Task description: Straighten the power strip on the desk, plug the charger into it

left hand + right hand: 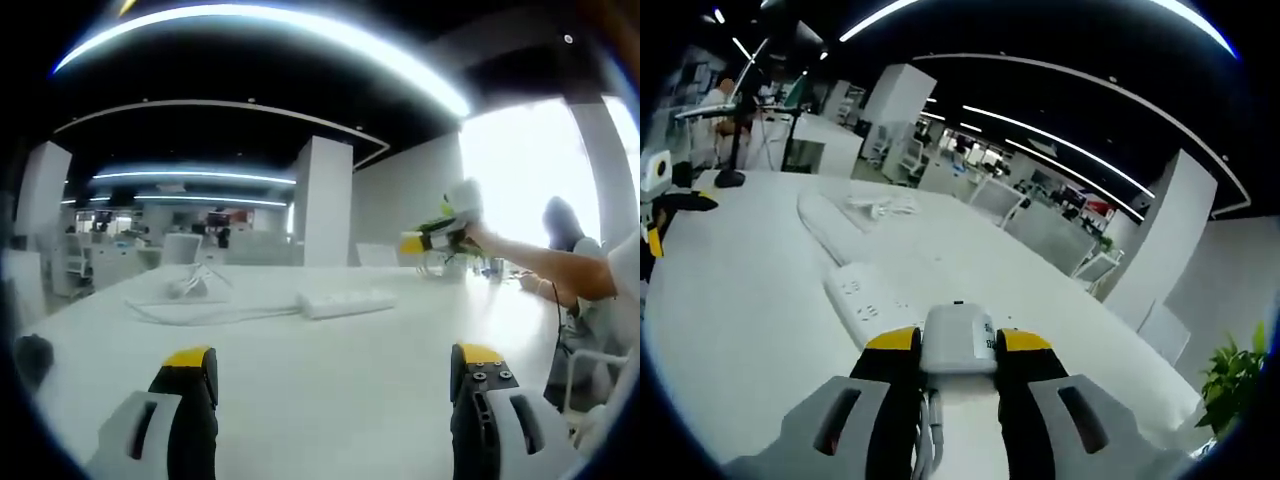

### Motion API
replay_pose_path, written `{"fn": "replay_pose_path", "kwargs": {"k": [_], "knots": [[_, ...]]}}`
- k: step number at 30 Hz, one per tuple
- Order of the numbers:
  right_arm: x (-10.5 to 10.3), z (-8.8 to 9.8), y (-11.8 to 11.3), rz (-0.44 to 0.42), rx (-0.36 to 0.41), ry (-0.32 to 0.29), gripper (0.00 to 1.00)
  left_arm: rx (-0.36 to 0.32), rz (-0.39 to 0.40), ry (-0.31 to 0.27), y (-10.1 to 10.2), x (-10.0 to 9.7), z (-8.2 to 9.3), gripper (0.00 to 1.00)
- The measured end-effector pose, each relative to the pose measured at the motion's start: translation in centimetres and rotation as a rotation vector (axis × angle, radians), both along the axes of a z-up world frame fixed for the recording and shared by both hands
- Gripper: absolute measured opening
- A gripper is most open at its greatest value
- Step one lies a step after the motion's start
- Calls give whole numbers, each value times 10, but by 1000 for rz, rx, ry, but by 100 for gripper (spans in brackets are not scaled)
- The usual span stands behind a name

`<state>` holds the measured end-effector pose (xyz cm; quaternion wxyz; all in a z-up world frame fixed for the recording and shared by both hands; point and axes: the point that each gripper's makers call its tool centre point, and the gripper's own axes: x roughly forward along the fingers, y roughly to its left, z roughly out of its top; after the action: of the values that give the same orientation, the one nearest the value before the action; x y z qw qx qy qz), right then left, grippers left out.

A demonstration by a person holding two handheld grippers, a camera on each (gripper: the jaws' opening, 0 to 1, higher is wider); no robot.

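The right gripper (958,345) grips the white charger (959,338) between clenched fingers (892,342), raised above the white tabletop (730,300) just short of the white power strip (862,300). The left gripper (335,365) hovers over the tabletop with fingers spread and empty; the strip lies flat toward the tabletop's middle, a white cable (190,290) beyond it.

White desk (330,390), power strip (347,302), cable (190,312)
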<state>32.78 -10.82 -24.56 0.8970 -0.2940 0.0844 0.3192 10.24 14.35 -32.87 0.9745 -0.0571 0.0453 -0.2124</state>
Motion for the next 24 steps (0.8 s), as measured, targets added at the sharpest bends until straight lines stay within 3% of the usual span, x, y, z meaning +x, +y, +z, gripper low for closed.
{"fn": "replay_pose_path", "kwargs": {"k": [11,24], "knots": [[8,-8,7,9,-79,24,27,-2,3,-1,2,-1,0,99],[6,-20,14,39,-261,41,27,-3,5,0,1,-2,0,99]]}}
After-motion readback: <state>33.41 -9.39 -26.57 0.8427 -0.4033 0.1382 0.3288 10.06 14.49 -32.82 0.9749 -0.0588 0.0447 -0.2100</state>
